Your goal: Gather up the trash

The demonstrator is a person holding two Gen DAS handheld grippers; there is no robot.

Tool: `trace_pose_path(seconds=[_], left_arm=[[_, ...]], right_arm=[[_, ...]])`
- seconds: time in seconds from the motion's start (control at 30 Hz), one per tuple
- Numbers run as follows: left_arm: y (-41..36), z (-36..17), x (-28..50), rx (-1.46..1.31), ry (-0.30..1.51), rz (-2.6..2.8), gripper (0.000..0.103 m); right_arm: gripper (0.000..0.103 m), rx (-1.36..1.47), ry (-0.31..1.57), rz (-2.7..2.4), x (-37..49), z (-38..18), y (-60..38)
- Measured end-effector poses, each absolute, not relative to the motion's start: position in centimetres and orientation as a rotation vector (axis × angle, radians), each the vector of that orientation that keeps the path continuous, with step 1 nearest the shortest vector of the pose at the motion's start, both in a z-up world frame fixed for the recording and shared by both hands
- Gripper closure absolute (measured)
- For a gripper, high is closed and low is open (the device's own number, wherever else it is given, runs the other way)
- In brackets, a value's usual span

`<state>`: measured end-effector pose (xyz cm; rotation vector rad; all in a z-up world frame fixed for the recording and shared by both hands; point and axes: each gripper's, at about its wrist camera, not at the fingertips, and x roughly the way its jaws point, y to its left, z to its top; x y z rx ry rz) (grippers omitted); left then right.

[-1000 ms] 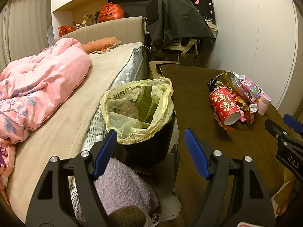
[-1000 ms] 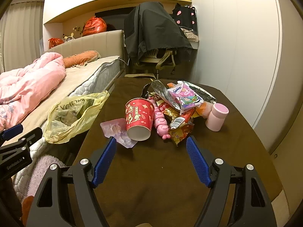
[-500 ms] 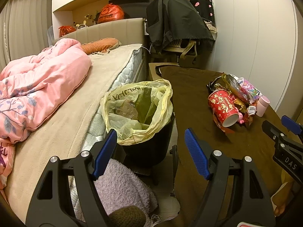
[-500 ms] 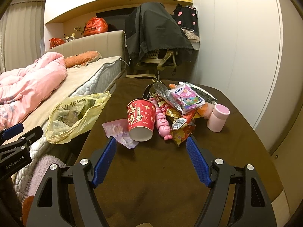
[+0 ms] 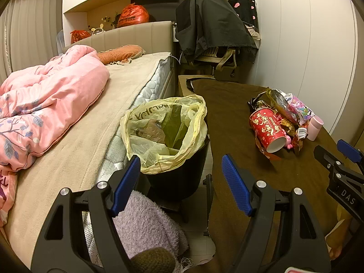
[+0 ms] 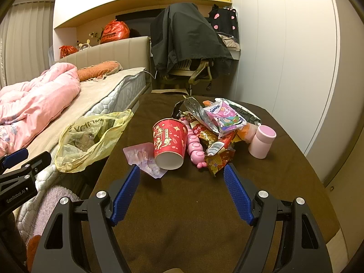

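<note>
Now nearer red cup [image 6: 169,144], both grippers unchanged, fingers [image 6: 237,195] apart

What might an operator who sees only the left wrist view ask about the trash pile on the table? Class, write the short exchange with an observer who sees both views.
Operator: Is anything hidden behind the red cup?
Observer: Yes, a pale purple packet lies flat beside it, on the bin side.
Operator: Is the right gripper open?
Observer: Open and empty, pointing at the cup's mouth.
Operator: What is the pink bit by the cup?
Observer: A pink segmented toy, lying between the cup and the wrappers.
</note>
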<state>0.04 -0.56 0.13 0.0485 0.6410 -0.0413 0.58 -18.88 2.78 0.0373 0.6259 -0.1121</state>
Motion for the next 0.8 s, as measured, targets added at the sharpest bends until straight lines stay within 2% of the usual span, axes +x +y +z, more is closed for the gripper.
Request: trace_pose_path(seconds=[0.8], left_arm=[[-0.64,-0.02,0.13,0.044,0.647,-0.045,0.033]], right_arm=[[0.031,0.039,0.622,-0.113,0.49,2.84,-18.84]])
